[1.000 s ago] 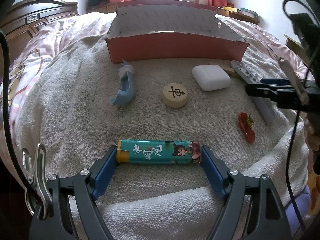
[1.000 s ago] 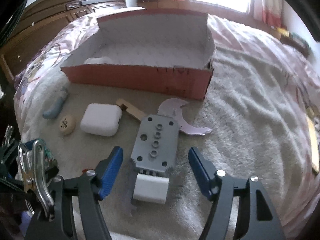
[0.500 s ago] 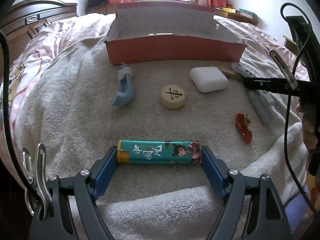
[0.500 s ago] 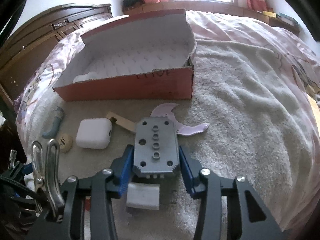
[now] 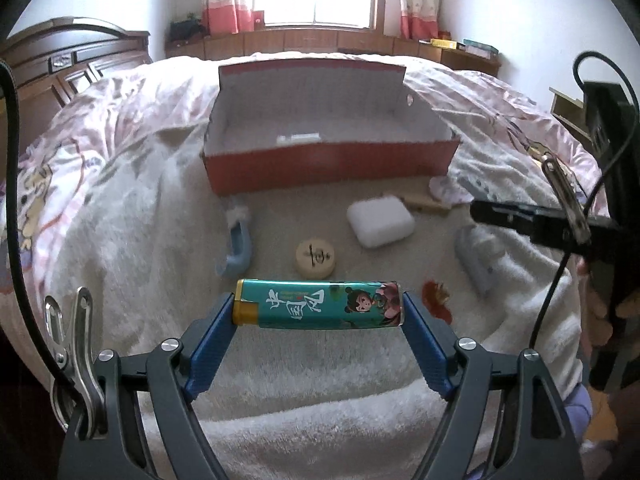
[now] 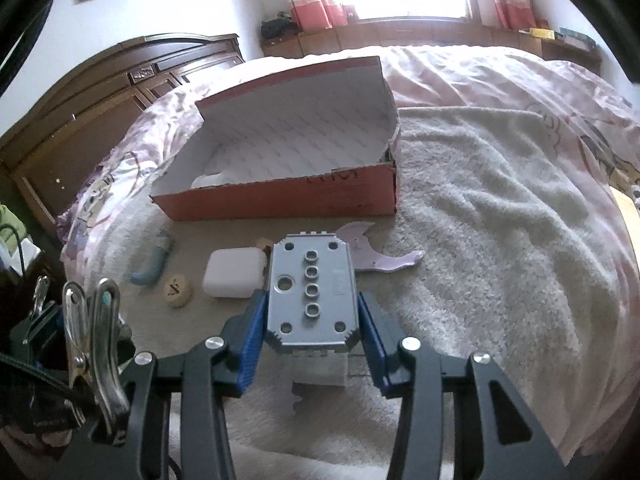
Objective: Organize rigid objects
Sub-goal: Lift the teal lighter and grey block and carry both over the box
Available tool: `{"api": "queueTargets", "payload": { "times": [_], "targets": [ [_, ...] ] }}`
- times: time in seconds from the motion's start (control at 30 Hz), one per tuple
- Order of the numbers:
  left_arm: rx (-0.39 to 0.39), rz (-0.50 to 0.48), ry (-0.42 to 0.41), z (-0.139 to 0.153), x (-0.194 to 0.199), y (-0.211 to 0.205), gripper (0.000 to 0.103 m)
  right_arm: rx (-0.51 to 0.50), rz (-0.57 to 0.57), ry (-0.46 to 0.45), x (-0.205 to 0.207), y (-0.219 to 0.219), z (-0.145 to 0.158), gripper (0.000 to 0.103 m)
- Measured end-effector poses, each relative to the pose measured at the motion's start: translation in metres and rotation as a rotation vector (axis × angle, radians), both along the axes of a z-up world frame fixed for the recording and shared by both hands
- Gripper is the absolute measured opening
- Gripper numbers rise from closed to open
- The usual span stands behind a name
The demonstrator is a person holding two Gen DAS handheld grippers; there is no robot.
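My left gripper [image 5: 319, 308] is shut on a teal lighter [image 5: 320, 309] with cartoon print, gripped end to end and held level above the white towel [image 5: 320, 368]. My right gripper [image 6: 312, 308] is shut on a grey studded block [image 6: 312, 288], its blue pads pressing both long sides; a white part hangs under the block. From the left wrist the right gripper [image 5: 520, 220] shows at the right edge. The open red box [image 5: 328, 160] [image 6: 280, 200] stands behind, with a white item [image 5: 298, 139] inside.
On the towel lie a white case [image 5: 380, 220] [image 6: 234, 274], a round wooden chess piece [image 5: 315, 258] [image 6: 178, 290], a blue curved piece [image 5: 238, 248], a red wrapper [image 5: 438, 300], a wooden strip [image 5: 420, 202] and a lilac cutout [image 6: 372, 252]. A headboard stands at left.
The right jaws closed on the grey block and lifted it off the towel. The left gripper rose with the lighter, and the box interior now shows.
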State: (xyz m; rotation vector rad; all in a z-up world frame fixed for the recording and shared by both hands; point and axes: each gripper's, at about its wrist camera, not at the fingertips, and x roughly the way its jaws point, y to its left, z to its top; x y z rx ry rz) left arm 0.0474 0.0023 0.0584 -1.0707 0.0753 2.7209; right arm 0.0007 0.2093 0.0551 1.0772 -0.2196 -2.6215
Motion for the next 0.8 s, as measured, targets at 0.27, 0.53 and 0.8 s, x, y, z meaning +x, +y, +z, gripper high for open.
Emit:
{"api": "queueTargets", "payload": {
  "times": [0.27,0.53,0.8],
  "targets": [
    [0.026,0.025,0.015,0.019,-0.022,-0.002,0.082,-0.026,0.026,0.03,0.002,-0.001,0.015,0.047],
    [0.022,0.034,0.037,0.034,-0.055,0.001,0.082,-0.038,0.035,0.056,-0.014,0.001,0.029,0.047],
    [0.016,0.029,0.061,0.046,-0.088,0.008,0.082,-0.055,0.035,0.043,-0.041,0.002,0.031,0.047]
  ]
}}
